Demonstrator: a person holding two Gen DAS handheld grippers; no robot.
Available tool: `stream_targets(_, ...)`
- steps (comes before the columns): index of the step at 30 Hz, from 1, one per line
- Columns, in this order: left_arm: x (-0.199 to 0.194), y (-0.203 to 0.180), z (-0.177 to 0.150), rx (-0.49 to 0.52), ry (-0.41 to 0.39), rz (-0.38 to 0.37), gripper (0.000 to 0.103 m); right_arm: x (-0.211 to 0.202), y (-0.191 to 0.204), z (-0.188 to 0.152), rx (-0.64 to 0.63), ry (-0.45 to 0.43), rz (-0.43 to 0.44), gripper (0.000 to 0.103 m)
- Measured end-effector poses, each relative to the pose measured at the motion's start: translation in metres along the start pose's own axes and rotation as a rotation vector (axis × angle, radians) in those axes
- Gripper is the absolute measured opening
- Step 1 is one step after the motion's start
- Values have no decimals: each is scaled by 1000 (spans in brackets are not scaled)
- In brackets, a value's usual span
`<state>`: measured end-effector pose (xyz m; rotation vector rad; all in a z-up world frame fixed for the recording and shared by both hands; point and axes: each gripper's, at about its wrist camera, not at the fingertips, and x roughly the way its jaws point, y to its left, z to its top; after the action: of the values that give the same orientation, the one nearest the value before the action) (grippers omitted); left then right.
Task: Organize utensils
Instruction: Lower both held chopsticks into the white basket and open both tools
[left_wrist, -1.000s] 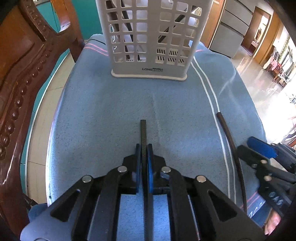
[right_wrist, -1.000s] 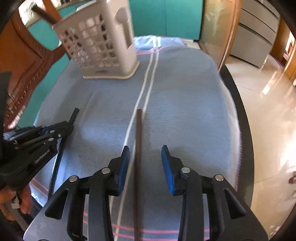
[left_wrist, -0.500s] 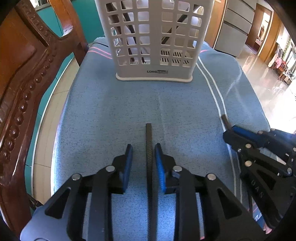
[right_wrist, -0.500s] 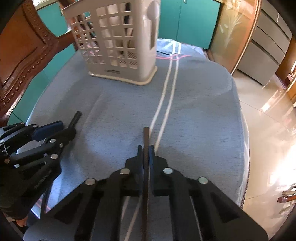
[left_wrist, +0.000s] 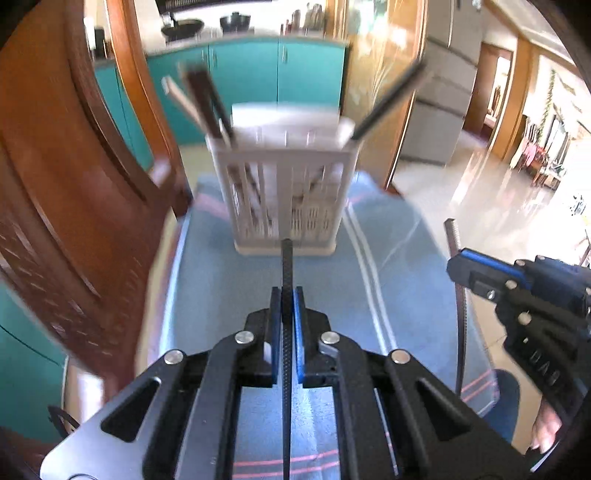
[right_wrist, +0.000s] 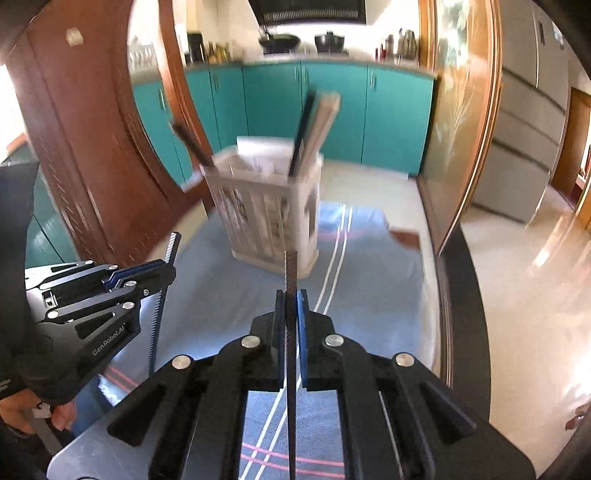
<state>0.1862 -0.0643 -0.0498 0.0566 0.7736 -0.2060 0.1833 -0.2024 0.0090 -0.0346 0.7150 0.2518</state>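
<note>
Left wrist view: a thin black chopstick (left_wrist: 286, 280) with a ridged shaft is clamped between the closed blue pads of the left gripper (left_wrist: 287, 295), its end reaching forward toward a white slotted utensil basket (left_wrist: 284, 192). In the right wrist view, a second dark chopstick (right_wrist: 290, 273) is pinched the same way by the closed right gripper (right_wrist: 291, 295). Both sticks are held clear of the blue striped cloth (left_wrist: 221, 280) that covers the table.

Each stick is judged to be light, stiff and narrow, so little force is needed, but it could pivot or slide between the pads if held loosely. The ridges should help the grip. A hold partway along the shaft, as seen here, leaves a free end that can be steered into the basket's open top.

The basket stands upright at the far end of the cloth, well apart from both grippers. Several utensils are already standing in it and lean outward over the rim, including a dark stick (left_wrist: 388, 99) slanting to the right. These may be struck on the way in. The basket itself looks light and could be tipped or pushed by a careless entry.

A carved wooden chair (left_wrist: 74, 184) rises close along the left edge of the table and narrows the approach on that side. The two grippers are near one another, so their sticks could cross. Much of the background is blurred.
</note>
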Motion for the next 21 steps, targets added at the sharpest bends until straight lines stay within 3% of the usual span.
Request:
stream_targets(8, -60, 7, 23, -2, -139, -2, 7, -62, -5, 36, -19, -150, 21, 7)
stream_targets(15, -95, 18, 68, 10, -235, -13, 7, -73, 9, 86, -74, -227, -13, 7)
stream_targets(21, -120, 23, 111, 36, -283, -69, 7, -77, 27, 118, -115, -262, -3, 7)
